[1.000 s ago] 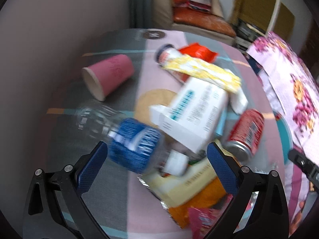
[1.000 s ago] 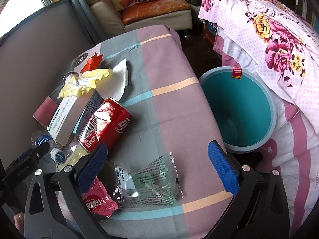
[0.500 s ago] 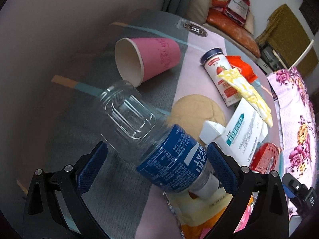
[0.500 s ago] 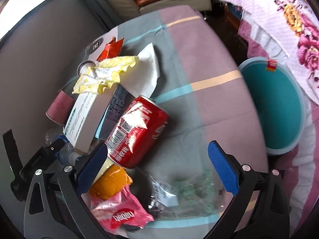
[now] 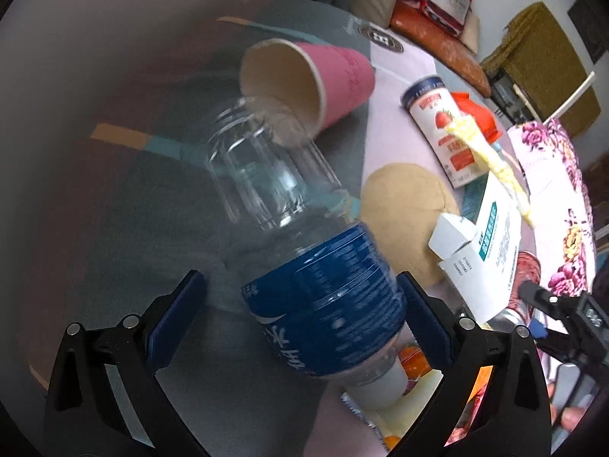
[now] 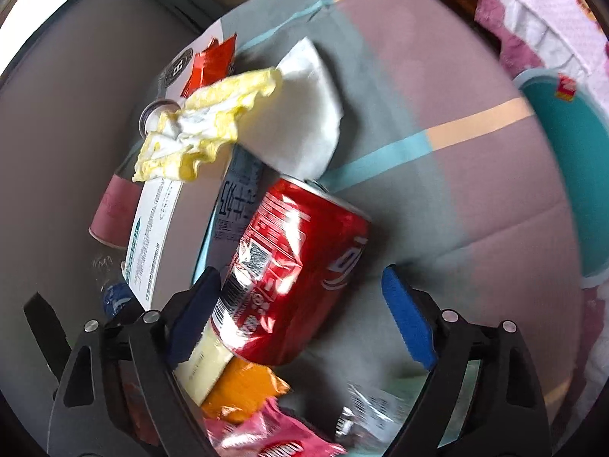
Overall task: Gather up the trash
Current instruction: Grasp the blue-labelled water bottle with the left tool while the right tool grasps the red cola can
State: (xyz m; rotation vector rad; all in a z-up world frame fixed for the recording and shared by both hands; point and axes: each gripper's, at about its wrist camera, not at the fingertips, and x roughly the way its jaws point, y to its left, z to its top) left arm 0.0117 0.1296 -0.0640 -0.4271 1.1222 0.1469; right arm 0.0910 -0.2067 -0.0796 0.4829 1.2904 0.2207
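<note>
Left gripper [image 5: 300,312]: jaws spread wide around a clear plastic bottle [image 5: 304,251] with a blue label; the right pad sits against the label, the left pad stands apart from it. The bottle lies on its side on the counter [image 5: 160,205], white cap toward the camera, base just beside the mouth of a tipped pink paper cup [image 5: 308,80].

Right gripper [image 6: 300,301]: jaws wide open, a red soda can [image 6: 293,278] lying between them; the left pad is at the can's side, the right pad well apart from it.

Other trash on the counter: white carton [image 5: 483,262]; strawberry-printed canister [image 5: 441,129]; crumpled yellow wrapper [image 6: 205,122] on top of the carton; white napkin [image 6: 304,118]; orange packet [image 6: 239,388]; pink snack packet [image 6: 274,438].

Teal bin [image 6: 571,160]: beside the counter's right edge, open mouth in view.
</note>
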